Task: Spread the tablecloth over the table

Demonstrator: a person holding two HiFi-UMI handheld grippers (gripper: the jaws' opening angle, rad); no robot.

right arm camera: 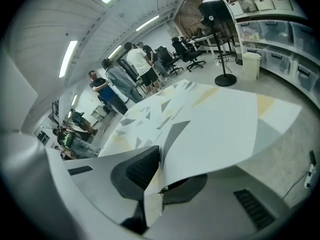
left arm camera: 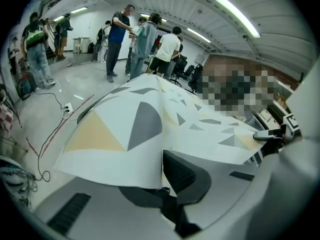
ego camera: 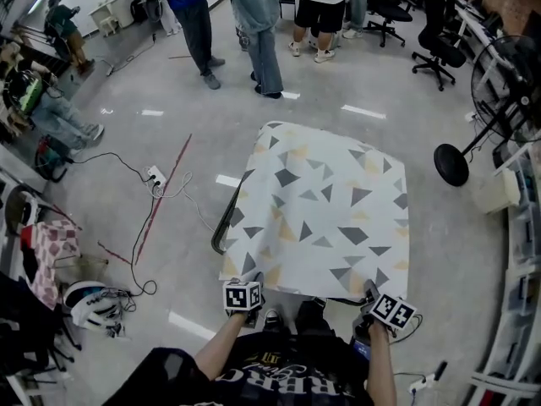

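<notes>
A white tablecloth [ego camera: 317,201] printed with grey and yellow triangles lies draped over the table, whose dark edge [ego camera: 226,222] shows at the left side. My left gripper [ego camera: 254,282] is shut on the cloth's near left corner. My right gripper [ego camera: 370,293] pinches the near right corner. In the left gripper view the tablecloth [left arm camera: 150,114] runs from the shut left gripper [left arm camera: 161,170] out across the table. In the right gripper view the tablecloth [right arm camera: 215,129] is caught in the right gripper [right arm camera: 159,170], with a small fold hanging below the jaws.
Several people [ego camera: 262,32] stand beyond the table's far end. A standing fan [ego camera: 499,100] is at the right, beside shelves. A power strip with cables [ego camera: 155,176] lies on the floor to the left. Office chairs [ego camera: 435,32] stand at the back right.
</notes>
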